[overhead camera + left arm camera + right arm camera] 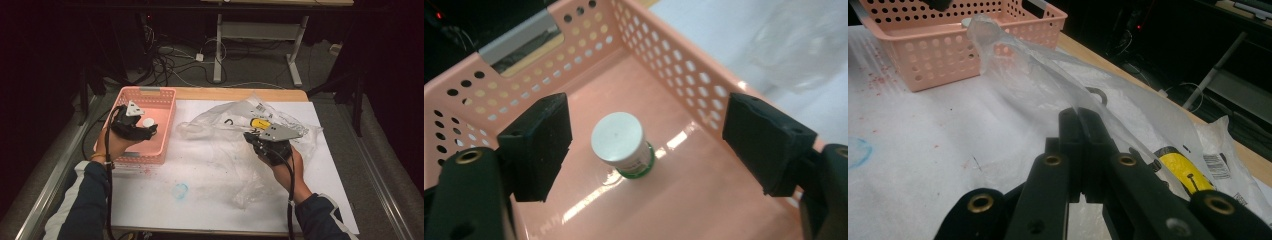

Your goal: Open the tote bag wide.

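- High view: the left gripper (150,131) is hovering over the pink basket (165,107) at about nine o'clock on the table (200,200), above a small white-capped jar (148,121) standing inside. The right gripper (248,136) is sitting at about three o'clock, pinching the clear plastic bag (220,120) that is lying spread across the middle.
- Left gripper view: the jaws are standing wide apart with the jar (621,145) upright on the basket (684,65) floor between them, touching neither pad. I judge the jar is either just being released or about to be picked up; I cannot tell which.
- Right gripper view: the jaws are closed tight on a fold of the bag (1048,85), with a yellow item (1180,172) lying inside it at four o'clock. The next move probably calls for keeping the bag steady while the left gripper is reaching for that item.
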Demonstrator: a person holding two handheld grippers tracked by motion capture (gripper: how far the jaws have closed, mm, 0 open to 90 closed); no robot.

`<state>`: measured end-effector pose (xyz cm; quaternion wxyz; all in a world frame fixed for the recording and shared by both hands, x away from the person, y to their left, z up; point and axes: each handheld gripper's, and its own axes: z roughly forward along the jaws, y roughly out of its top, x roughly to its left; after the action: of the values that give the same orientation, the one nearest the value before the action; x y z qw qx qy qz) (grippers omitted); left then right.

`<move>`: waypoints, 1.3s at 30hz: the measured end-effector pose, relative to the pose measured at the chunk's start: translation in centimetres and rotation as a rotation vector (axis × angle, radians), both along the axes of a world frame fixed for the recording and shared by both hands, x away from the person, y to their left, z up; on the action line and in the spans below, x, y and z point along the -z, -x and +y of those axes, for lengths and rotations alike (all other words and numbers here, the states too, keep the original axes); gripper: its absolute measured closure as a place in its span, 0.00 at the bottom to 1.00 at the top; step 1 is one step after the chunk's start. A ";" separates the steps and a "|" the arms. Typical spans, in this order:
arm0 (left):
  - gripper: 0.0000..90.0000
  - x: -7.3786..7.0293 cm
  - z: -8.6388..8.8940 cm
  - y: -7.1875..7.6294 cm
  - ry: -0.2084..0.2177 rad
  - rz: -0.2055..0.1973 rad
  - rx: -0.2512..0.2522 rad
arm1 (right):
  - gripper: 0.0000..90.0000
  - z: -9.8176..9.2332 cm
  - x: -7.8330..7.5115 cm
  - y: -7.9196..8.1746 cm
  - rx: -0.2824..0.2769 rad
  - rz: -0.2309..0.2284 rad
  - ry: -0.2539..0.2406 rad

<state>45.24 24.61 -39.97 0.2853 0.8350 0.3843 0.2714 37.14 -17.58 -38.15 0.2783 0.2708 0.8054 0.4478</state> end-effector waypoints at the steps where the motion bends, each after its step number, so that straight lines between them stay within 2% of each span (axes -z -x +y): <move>1: 0.22 0.2 -0.1 -0.6 -0.014 0.007 -0.011 | 1.00 0.1 0.0 0.0 -0.002 -0.003 0.004; 4: 0.22 0.9 0.0 -2.3 -0.024 0.050 -0.039 | 1.00 0.2 0.1 0.1 -0.011 -0.001 0.012; 5: 0.22 1.3 0.1 -2.8 -0.046 0.065 -0.055 | 1.00 0.2 0.1 0.1 -0.011 0.000 0.012; 7: 0.22 2.1 0.4 -3.8 -0.046 0.129 -0.074 | 1.00 0.3 0.2 0.2 -0.020 0.001 0.016; 9: 0.23 2.7 0.4 -4.4 -0.088 0.160 -0.088 | 1.00 0.4 0.2 0.2 -0.031 0.000 0.018; 13: 0.27 3.1 0.6 -5.5 -0.058 0.217 -0.091 | 1.00 0.6 0.4 0.3 -0.046 0.001 0.026; 15: 0.32 3.3 0.6 -5.9 -0.047 0.231 -0.093 | 1.00 0.6 0.4 0.3 -0.050 0.001 0.030; 17: 0.46 3.6 0.7 -6.2 -0.027 0.241 -0.084 | 1.00 0.6 0.5 0.3 -0.053 0.001 0.030; 18: 0.51 3.7 0.6 -6.2 -0.038 0.238 -0.089 | 1.00 0.6 0.5 0.3 -0.049 0.000 0.032; 23: 0.53 3.7 0.7 -6.3 -0.073 0.214 -0.118 | 1.00 0.5 0.5 0.3 -0.047 -0.003 0.026; 26: 0.53 3.4 0.8 -6.1 -0.090 0.190 -0.113 | 1.00 0.5 0.5 0.3 -0.043 -0.004 0.027; 32: 0.53 2.3 0.8 -5.4 -0.058 0.118 -0.099 | 1.00 0.2 0.3 0.2 -0.023 -0.021 0.017; 39: 0.53 0.3 -0.1 -3.7 0.040 0.018 -0.036 | 1.00 -0.2 -0.6 0.2 0.010 -0.058 -0.019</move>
<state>48.96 24.48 -40.24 0.2936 0.8246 0.4071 0.2609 36.90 -17.76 -37.51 0.3009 0.2643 0.7914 0.4618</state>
